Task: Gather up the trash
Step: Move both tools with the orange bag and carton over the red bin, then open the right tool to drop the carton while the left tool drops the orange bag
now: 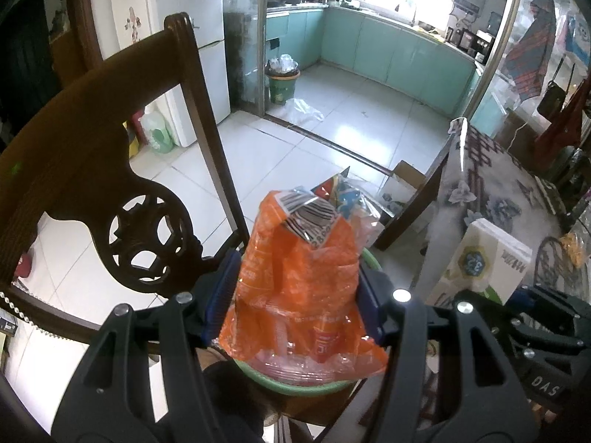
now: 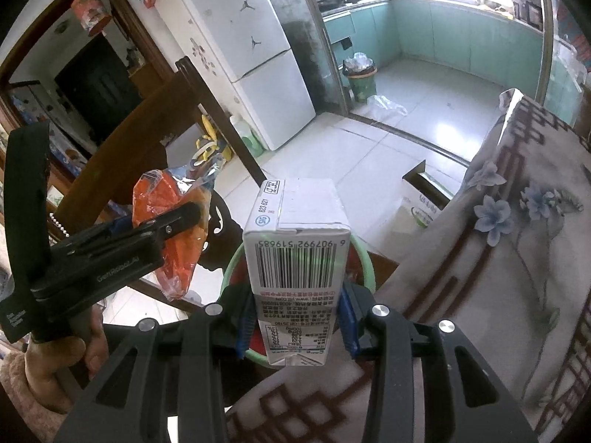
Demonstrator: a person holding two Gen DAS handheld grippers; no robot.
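Gripping the orange wrapper [image 1: 299, 280], the left gripper [image 1: 295, 295] hovers over the green basin [image 1: 295, 387]; the right gripper [image 2: 295, 317] clamps the carton [image 2: 295, 258]; crinkly plastic may slip and miss.

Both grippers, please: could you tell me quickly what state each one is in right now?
Left gripper: closed on the orange plastic wrapper.
Right gripper: closed on the small white carton.

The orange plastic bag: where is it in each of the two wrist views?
Left wrist view: orange plastic bag at bottom centre, clamped in the left gripper.
Right wrist view: the bag at middle left, beside the milk carton.
Shared landmark: the green bin in the kitchen doorway.
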